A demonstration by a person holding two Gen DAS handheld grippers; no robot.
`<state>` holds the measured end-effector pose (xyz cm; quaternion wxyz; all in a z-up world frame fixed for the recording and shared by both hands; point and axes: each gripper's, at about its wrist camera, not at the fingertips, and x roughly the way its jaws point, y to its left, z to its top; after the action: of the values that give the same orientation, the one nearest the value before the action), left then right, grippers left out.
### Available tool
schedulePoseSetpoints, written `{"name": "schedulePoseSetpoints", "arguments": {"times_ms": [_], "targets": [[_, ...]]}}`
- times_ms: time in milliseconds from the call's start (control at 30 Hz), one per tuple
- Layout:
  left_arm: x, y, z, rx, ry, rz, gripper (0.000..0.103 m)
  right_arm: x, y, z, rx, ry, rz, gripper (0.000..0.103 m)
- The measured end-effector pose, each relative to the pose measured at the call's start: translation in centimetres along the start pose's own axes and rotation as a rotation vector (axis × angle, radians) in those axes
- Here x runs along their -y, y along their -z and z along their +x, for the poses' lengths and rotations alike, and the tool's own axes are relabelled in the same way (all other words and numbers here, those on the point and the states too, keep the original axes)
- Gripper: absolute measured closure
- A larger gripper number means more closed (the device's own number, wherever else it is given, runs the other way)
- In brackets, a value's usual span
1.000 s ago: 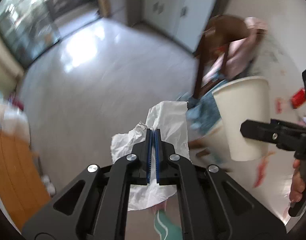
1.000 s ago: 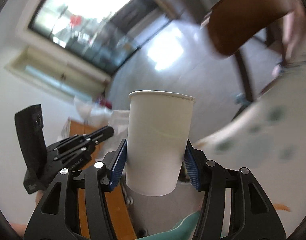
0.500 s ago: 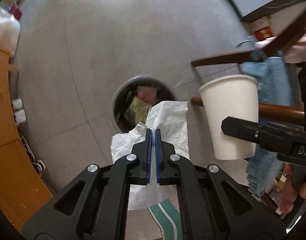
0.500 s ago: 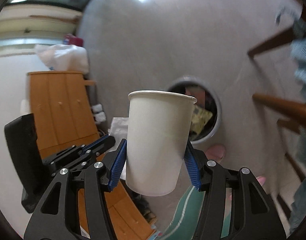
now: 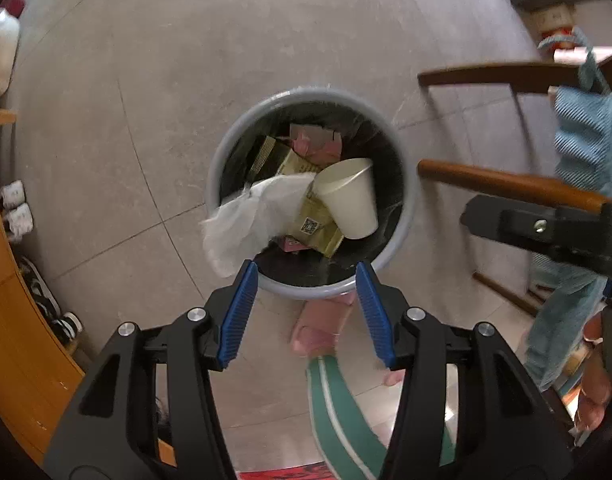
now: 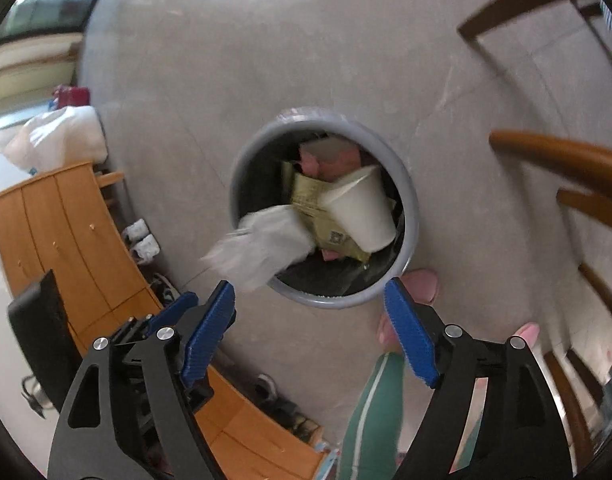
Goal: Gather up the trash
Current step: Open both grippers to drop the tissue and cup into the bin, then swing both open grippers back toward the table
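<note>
Both pieces of trash have left the fingers since the earlier frames, where each was still pinched above the floor.

From the left wrist, the left gripper (image 5: 307, 280) has just been opening; its blue fingers (image 5: 238, 316) stand apart with nothing between them. Below sits the grey bin (image 5: 216, 164). The white paper cup (image 5: 351, 198) lies tilted inside it on yellow and pink wrappers, and the crumpled white tissue (image 5: 250, 216) hangs across the near left rim, blurred. One black finger of the right gripper (image 5: 537, 226) reaches in from the right edge.

From the right wrist, the right gripper (image 6: 309, 308) has also just been opening, its fingers (image 6: 409, 340) spread wide and empty. The bin (image 6: 409, 200), cup (image 6: 363, 212) and tissue (image 6: 262, 246) sit likewise. A wooden cabinet (image 6: 66, 232) stands to the left on the floor (image 6: 226, 80).
</note>
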<state>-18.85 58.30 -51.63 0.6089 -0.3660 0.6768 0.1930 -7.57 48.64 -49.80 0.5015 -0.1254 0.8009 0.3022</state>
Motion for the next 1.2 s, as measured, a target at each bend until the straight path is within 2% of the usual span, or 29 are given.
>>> {"name": "schedulePoseSetpoints", "arguments": {"times_ms": [167,367,500,633,767,867,967,1067,1133,1200], "targets": [[0.6,0.3,-5.8,0.082,0.026,0.007,0.040,-2.7,1.1,-6.0,0.081,-0.051,-0.086,0.025],[2.3,1.6,-14.9,0.185,-0.006,0.059,0.039,-6.1,4.2,-15.3,0.182,-0.132,-0.158,0.025],[5.5,2.5,-23.4,0.295,-0.048,0.124,0.039,-7.4,7.1,-23.9,0.306,-0.214,-0.208,0.025],[10.6,2.8,-31.7,0.413,-0.076,0.226,0.039,-6.0,10.5,-33.3,0.472,-0.252,-0.227,0.025],[19.1,3.5,-38.8,0.534,-0.037,0.407,0.039,-1.3,14.7,-41.3,0.648,-0.259,-0.175,0.024],[26.5,5.1,-41.3,0.575,0.017,0.558,0.039,5.2,19.4,-46.5,0.782,-0.223,-0.073,0.022],[33.8,7.5,-41.5,0.571,0.073,0.714,0.039,11.6,23.6,-49.4,0.874,-0.191,0.045,0.022],[41.5,10.6,-40.1,0.545,0.107,0.878,0.039,20.0,29.7,-51.5,0.973,-0.166,0.232,0.022],[46.7,13.4,-38.8,0.512,0.133,0.982,0.039,24.1,33.0,-52.3,1.017,-0.145,0.328,0.022],[50.3,15.3,-37.7,0.468,0.168,1.040,0.039,28.1,36.8,-53.0,1.060,-0.120,0.420,0.022]]}}
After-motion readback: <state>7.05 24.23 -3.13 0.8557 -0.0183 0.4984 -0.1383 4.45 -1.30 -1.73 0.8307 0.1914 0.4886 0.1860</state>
